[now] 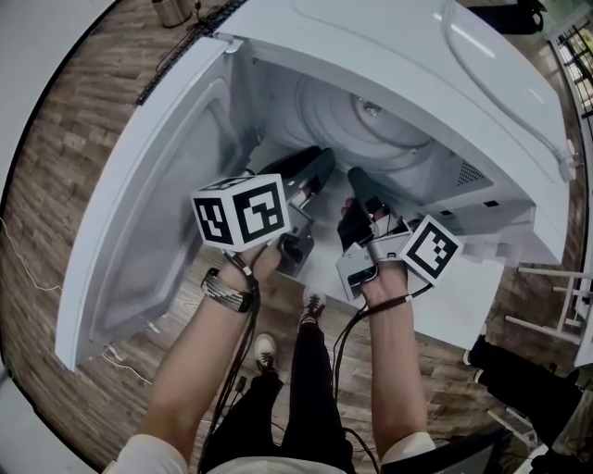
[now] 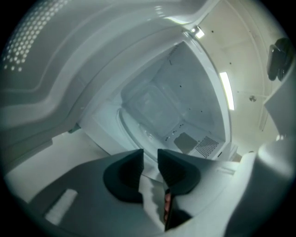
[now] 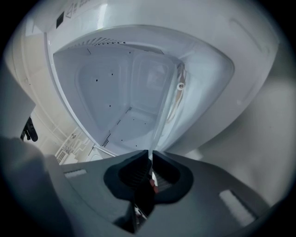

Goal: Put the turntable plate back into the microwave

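Observation:
The white microwave (image 1: 417, 56) stands with its door (image 1: 157, 213) swung wide to the left. The clear glass turntable plate (image 1: 366, 125) is tilted inside the cavity, its hub showing. My right gripper (image 1: 358, 178) reaches in and is shut on the plate's near rim. In the right gripper view the plate (image 3: 167, 109) runs edge-on straight out of the pinched right gripper (image 3: 151, 157). My left gripper (image 1: 315, 168) is beside it at the cavity mouth. In the left gripper view the left gripper (image 2: 150, 159) stands open, the plate's curved rim (image 2: 127, 132) just ahead, untouched.
The open door fills the left side, close to my left arm. Below the microwave are a wooden floor (image 1: 83, 139), the person's legs and shoes (image 1: 267, 350). A white rack (image 1: 556, 301) stands at the right and a metal can (image 1: 171, 11) at the top.

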Demonstrator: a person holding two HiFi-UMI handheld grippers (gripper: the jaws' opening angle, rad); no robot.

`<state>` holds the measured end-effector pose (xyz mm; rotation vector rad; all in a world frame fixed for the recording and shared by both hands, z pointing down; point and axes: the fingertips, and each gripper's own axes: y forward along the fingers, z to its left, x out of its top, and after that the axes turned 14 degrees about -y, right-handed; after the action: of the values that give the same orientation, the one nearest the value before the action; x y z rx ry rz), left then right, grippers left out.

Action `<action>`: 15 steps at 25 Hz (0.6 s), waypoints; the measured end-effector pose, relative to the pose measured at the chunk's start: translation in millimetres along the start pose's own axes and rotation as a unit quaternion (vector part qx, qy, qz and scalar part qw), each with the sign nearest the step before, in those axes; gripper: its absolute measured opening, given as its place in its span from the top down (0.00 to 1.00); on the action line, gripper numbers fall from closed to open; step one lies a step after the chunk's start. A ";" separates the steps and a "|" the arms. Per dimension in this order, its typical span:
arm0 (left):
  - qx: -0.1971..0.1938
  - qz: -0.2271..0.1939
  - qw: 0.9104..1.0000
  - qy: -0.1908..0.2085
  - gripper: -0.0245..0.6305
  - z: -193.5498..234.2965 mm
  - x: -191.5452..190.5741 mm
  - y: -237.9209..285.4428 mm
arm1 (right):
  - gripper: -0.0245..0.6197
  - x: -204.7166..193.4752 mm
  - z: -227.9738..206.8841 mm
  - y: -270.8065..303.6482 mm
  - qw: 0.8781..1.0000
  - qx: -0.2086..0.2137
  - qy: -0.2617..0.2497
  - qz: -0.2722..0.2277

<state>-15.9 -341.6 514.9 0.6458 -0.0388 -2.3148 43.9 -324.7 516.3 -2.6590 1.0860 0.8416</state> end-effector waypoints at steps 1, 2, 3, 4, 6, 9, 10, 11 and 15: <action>0.001 -0.001 1.000 -0.001 0.81 0.9 0.4 -0.2 | 0.92 -0.1 0.4 0.4 1.000 0.000 0.000 0.000; 0.001 -0.003 1.000 -0.002 0.82 1.8 0.8 -0.5 | 0.92 -0.3 0.9 0.9 1.000 0.001 0.000 0.000; 0.001 -0.005 1.000 -0.005 0.83 2.5 1.5 -0.8 | 0.92 -0.6 1.3 1.4 1.000 0.001 0.001 -0.001; 0.001 -0.008 1.000 -0.007 0.83 2.8 2.3 -0.8 | 0.92 -0.6 1.5 1.7 1.000 0.002 0.003 -0.001; 0.000 -0.013 1.000 -0.011 0.84 2.4 3.3 -0.7 | 0.92 0.0 1.9 1.9 1.000 0.004 0.007 -0.005; 0.000 -0.017 1.000 -0.006 0.85 0.6 3.3 0.0 | 0.93 1.4 2.0 1.2 1.000 0.005 0.014 -0.014; -0.001 -0.018 1.000 -0.003 0.85 0.3 3.7 0.5 | 0.93 1.9 1.8 1.4 1.000 0.006 0.016 -0.016; -0.002 -0.019 1.000 -0.001 0.85 0.2 4.1 1.1 | 0.93 2.0 1.5 1.7 1.000 0.005 0.017 -0.017; -0.014 -0.007 1.000 0.012 0.94 -4.1 -3.0 7.1 | 0.96 -1.5 -3.3 -0.6 1.000 -0.003 0.020 -0.015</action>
<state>-7.6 -344.2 514.1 0.6610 0.0092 -2.3175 44.9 -324.4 519.8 -2.7011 1.0511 0.7925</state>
